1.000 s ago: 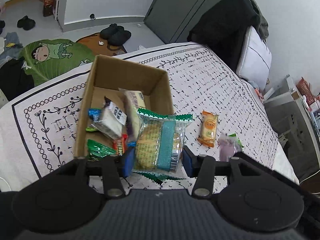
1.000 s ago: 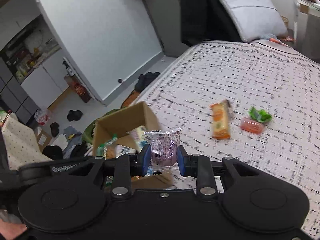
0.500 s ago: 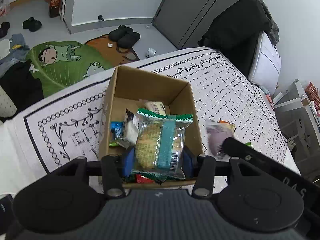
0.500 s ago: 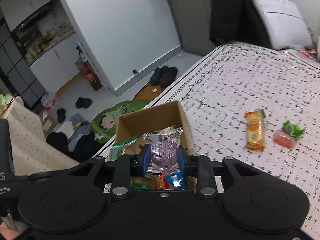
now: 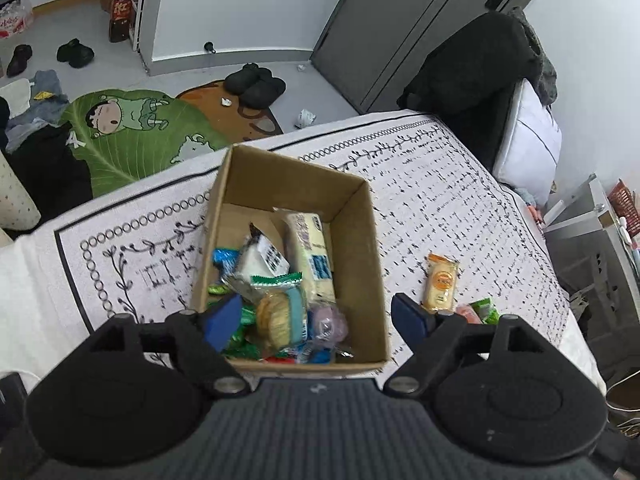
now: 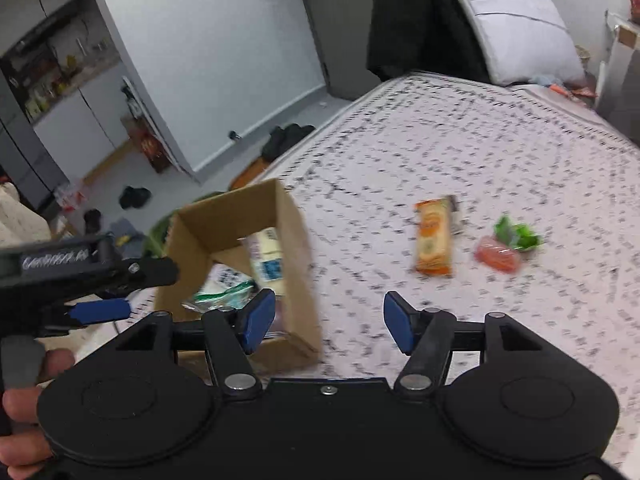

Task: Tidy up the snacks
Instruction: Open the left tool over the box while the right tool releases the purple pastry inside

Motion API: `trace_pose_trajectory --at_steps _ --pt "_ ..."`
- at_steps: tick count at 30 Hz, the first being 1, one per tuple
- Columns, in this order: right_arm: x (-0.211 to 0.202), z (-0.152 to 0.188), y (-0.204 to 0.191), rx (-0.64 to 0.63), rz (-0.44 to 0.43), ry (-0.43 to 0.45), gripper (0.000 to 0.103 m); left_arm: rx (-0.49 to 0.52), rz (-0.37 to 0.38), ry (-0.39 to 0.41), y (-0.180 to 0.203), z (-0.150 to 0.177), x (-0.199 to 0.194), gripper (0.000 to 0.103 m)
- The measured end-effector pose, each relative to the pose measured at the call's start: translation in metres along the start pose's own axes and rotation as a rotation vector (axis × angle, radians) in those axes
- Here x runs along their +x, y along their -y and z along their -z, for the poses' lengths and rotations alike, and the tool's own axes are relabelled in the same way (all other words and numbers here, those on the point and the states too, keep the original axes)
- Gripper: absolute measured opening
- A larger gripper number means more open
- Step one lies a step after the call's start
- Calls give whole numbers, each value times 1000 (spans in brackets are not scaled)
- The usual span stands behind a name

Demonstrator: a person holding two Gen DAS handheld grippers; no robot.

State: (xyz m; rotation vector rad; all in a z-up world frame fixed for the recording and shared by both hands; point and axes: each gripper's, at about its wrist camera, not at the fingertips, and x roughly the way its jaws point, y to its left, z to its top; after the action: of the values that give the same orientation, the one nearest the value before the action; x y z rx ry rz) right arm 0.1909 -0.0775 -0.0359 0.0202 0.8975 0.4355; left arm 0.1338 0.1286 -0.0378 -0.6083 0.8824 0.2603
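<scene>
A brown cardboard box stands on the patterned bed cover, holding several snack packs. The round cracker pack and the purple pack lie at its near end. My left gripper hangs open above that end with nothing between its fingers. My right gripper is open too, over the box's right wall, also holding nothing. An orange bar and a red candy with a green wrapper end lie on the cover to the right of the box.
The bed edge runs just behind the box, with a green cartoon rug and black slippers on the floor beyond. A black-draped chair and a white pillow stand at the far right. A hand holds the left tool.
Both grippers have opened and let go: the cracker pack and the purple pack now lie in the box. The right gripper has swung a little to the right.
</scene>
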Motion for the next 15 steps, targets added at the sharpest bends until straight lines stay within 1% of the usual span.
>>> trace_pose_trajectory --at_steps 1,2,3,4,5,6,9,13,15 --pt "-5 -5 2 -6 15 0 61 4 4 -3 2 1 0 81" --pt "-9 -9 4 -11 22 4 65 12 3 -4 4 2 -1 81" --pt "-16 -13 5 -20 27 14 71 22 0 -2 6 3 -1 81" --pt "-23 -16 8 -31 33 27 75 35 -4 1 9 4 -1 81" --pt "-29 -18 9 -40 39 40 82 48 -8 2 12 5 -1 81" --pt "-36 -20 11 -47 40 52 87 61 -12 0 15 6 0 81" --pt "-45 -26 22 -44 35 62 89 99 -18 -3 26 8 2 81" --pt "-41 -32 37 -17 43 43 89 130 -17 -6 43 15 10 81" --pt "-37 -33 43 -25 55 44 89 133 -14 -16 50 17 16 81"
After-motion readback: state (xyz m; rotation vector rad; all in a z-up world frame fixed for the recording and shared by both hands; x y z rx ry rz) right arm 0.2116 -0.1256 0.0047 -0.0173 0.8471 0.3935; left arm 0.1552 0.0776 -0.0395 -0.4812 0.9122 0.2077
